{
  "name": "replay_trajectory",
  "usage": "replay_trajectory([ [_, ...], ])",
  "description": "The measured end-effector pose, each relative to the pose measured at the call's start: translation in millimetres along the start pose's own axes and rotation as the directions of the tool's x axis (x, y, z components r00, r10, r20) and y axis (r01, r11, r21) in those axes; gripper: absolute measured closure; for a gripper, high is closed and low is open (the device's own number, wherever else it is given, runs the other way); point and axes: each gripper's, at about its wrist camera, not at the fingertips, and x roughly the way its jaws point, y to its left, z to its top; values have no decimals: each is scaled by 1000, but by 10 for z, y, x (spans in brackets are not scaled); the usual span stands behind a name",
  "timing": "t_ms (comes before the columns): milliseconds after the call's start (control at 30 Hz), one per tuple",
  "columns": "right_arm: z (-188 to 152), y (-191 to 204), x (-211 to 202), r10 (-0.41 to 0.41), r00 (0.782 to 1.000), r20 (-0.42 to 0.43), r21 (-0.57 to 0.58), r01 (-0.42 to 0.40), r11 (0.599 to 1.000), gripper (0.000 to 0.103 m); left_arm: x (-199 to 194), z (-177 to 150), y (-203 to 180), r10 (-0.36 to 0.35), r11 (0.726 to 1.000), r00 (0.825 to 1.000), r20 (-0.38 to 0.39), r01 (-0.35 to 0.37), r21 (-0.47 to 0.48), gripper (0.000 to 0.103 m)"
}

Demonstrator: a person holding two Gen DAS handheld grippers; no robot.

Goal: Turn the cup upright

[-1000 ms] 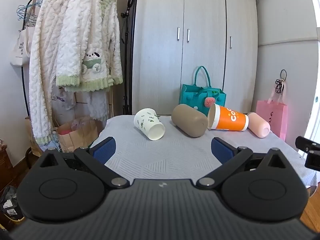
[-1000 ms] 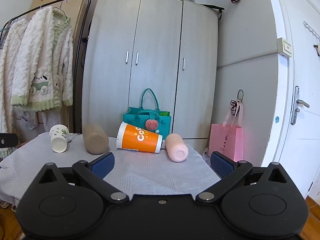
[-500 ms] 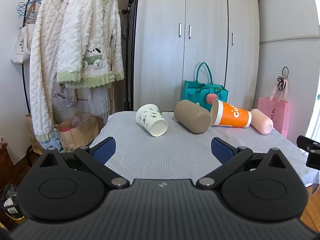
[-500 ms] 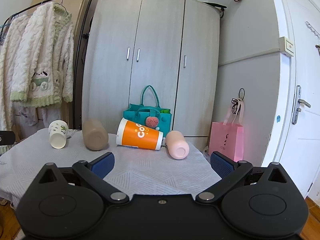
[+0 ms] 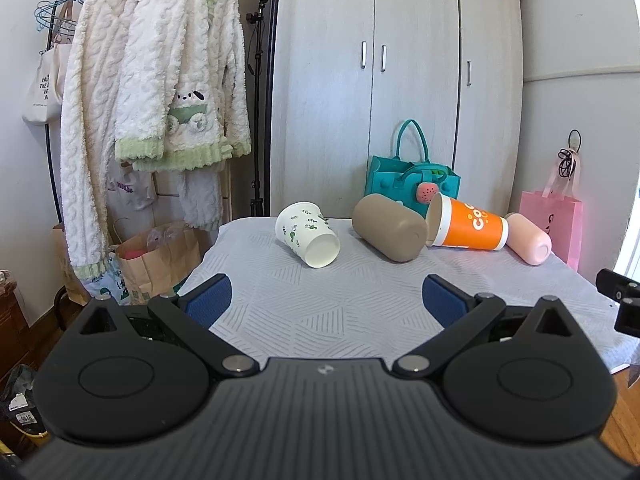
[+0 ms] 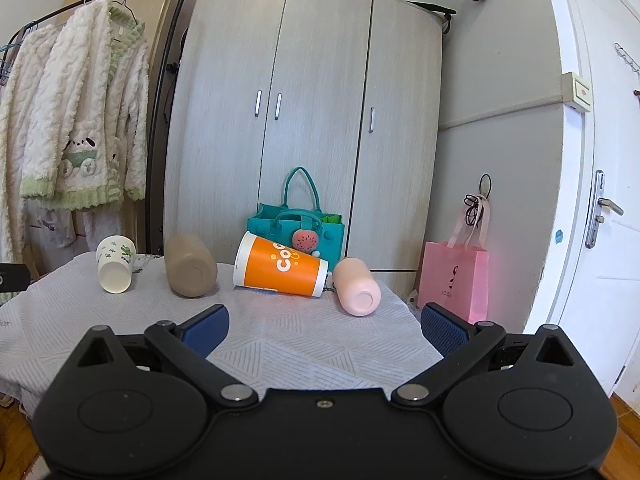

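Observation:
Several cups lie on their sides on the grey-clothed table (image 5: 320,312): a white leaf-print paper cup (image 5: 307,234), a tan tumbler (image 5: 388,233), an orange cup (image 5: 466,227) and a pink tumbler (image 5: 528,239). They show too in the right wrist view: white cup (image 6: 115,264), tan tumbler (image 6: 191,265), orange cup (image 6: 280,266), pink tumbler (image 6: 356,292). My left gripper (image 5: 326,300) is open and empty, short of the white cup. My right gripper (image 6: 325,326) is open and empty, short of the orange and pink cups.
A teal bag (image 5: 408,178) stands behind the cups by the wardrobe (image 5: 380,80). A pink gift bag (image 6: 456,280) sits right of the table. A clothes rack with fleece robes (image 5: 152,100) and a paper bag (image 5: 160,256) are on the left.
Both grippers have moved forward toward the table, so the cups look larger and nearer. The cups have not moved. Both grippers stay open.

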Motion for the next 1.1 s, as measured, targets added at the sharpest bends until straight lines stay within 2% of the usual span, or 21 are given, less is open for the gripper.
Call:
replay_trajectory([
  [1100,-11,38,41,2,1000,-21,-11,-2,1000,0,-6,-55,63,5,1000,1000,-16,-5,3,0],
])
